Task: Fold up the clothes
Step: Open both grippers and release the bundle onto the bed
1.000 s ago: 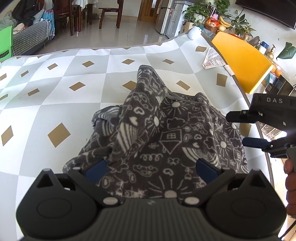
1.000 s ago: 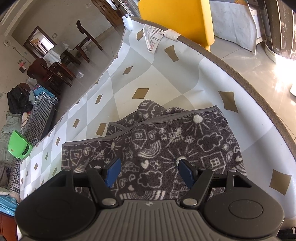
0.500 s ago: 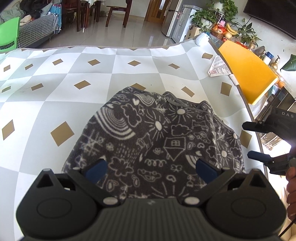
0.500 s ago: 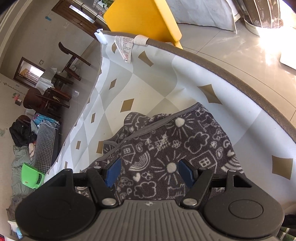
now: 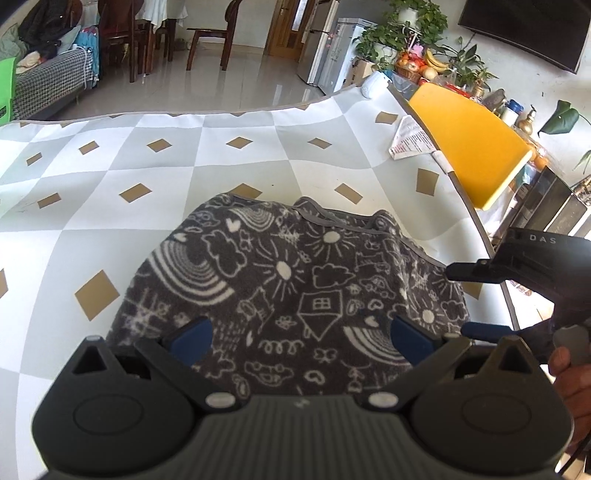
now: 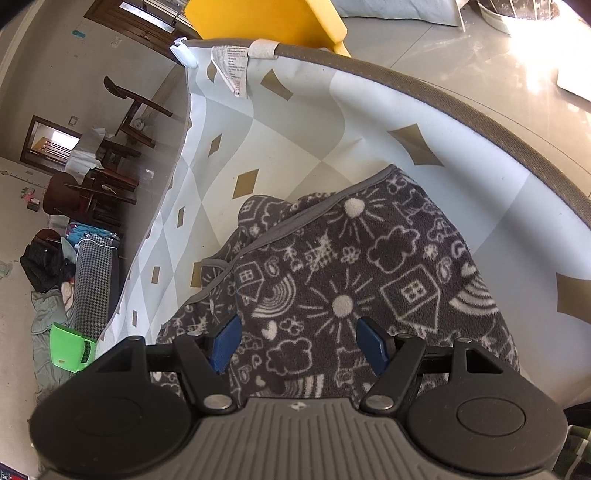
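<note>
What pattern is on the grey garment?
White doodles, suns, houses, rainbows, clouds, on the garment; clearest from the left wrist.

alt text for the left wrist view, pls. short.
A dark grey fleece garment printed with white suns, houses and rainbows lies folded on a grey-and-white checked mat, with the open left gripper above its near edge. The right gripper enters from the right, also open; a yellow chair stands beyond the mat.

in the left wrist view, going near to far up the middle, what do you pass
left gripper → grey doodle-print fleece garment → checkered mat → tiled floor → wooden chair
</note>
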`<control>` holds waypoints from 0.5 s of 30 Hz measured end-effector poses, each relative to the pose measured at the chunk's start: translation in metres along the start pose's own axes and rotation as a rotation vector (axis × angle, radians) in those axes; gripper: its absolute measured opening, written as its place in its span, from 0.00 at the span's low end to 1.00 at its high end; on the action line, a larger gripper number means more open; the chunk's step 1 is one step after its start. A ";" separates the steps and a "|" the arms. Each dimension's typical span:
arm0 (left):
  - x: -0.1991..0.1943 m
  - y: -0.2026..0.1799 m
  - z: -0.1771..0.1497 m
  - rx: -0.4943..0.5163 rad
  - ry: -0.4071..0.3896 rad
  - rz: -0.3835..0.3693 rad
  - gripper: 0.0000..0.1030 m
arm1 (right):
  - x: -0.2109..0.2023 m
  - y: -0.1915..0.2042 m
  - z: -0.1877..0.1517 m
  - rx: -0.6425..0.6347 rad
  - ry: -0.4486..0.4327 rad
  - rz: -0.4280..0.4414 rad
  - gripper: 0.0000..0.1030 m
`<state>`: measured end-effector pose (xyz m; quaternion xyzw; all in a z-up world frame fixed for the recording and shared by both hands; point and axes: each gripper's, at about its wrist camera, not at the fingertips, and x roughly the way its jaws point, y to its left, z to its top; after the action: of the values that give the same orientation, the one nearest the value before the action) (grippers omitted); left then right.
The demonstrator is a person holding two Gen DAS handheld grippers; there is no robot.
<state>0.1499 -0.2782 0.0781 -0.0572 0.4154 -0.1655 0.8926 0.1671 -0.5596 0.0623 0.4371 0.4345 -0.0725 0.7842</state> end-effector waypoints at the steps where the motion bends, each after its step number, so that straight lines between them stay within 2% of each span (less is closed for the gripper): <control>1: 0.004 -0.002 0.001 0.011 0.000 -0.009 1.00 | 0.002 -0.001 -0.001 0.005 0.007 -0.010 0.67; 7: 0.033 0.001 0.008 0.033 0.019 -0.030 1.00 | 0.020 -0.019 -0.005 0.090 0.068 -0.072 0.67; 12: 0.061 0.015 0.010 -0.014 0.061 -0.015 1.00 | 0.034 -0.030 -0.007 0.147 0.100 -0.109 0.67; 15: 0.073 0.019 0.011 -0.025 0.076 -0.006 1.00 | 0.038 -0.028 -0.008 0.135 0.103 -0.126 0.67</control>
<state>0.2068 -0.2858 0.0277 -0.0630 0.4509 -0.1650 0.8749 0.1719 -0.5607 0.0144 0.4638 0.4950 -0.1281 0.7235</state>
